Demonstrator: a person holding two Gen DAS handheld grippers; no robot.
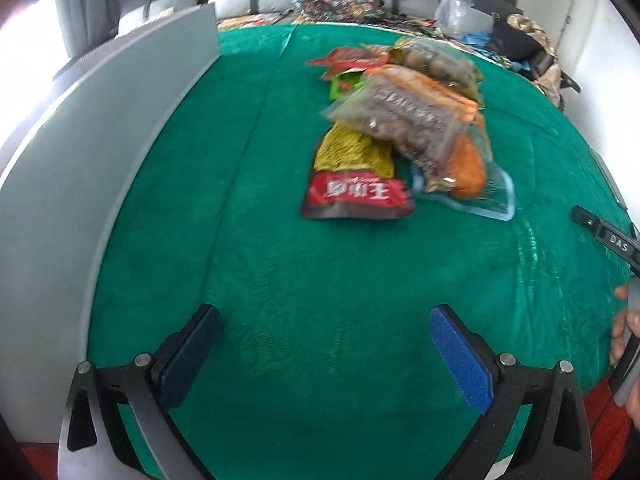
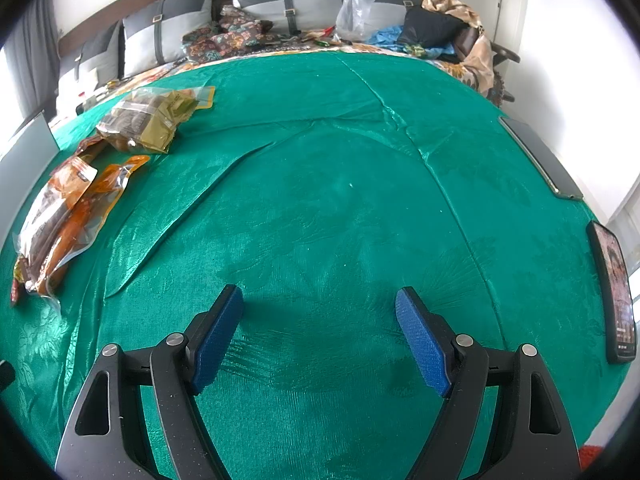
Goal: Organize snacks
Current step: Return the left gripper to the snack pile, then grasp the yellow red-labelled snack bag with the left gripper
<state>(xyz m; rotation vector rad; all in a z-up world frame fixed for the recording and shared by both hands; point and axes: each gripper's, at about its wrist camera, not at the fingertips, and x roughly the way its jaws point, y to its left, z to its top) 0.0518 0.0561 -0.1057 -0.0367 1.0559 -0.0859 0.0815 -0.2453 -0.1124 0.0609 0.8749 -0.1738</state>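
A heap of snack packets (image 1: 404, 120) lies on the green cloth (image 1: 280, 280) ahead of my left gripper (image 1: 326, 334). It includes a red and yellow packet (image 1: 352, 188) at the front, a clear bag of dark snacks (image 1: 404, 124) and an orange packet (image 1: 466, 168). My left gripper is open and empty, well short of the heap. My right gripper (image 2: 319, 312) is open and empty over bare cloth. In the right wrist view the snack packets (image 2: 76, 196) lie far to the left, with more packets (image 2: 152, 116) behind them.
A grey upright panel (image 1: 80, 184) stands along the left edge. A phone (image 2: 614, 292) and a dark flat device (image 2: 540, 156) lie at the right edge. Pillows (image 2: 288, 4), clothes and a plastic bag (image 2: 354, 12) are piled at the back. The right tool's handle (image 1: 608, 236) shows at the far right.
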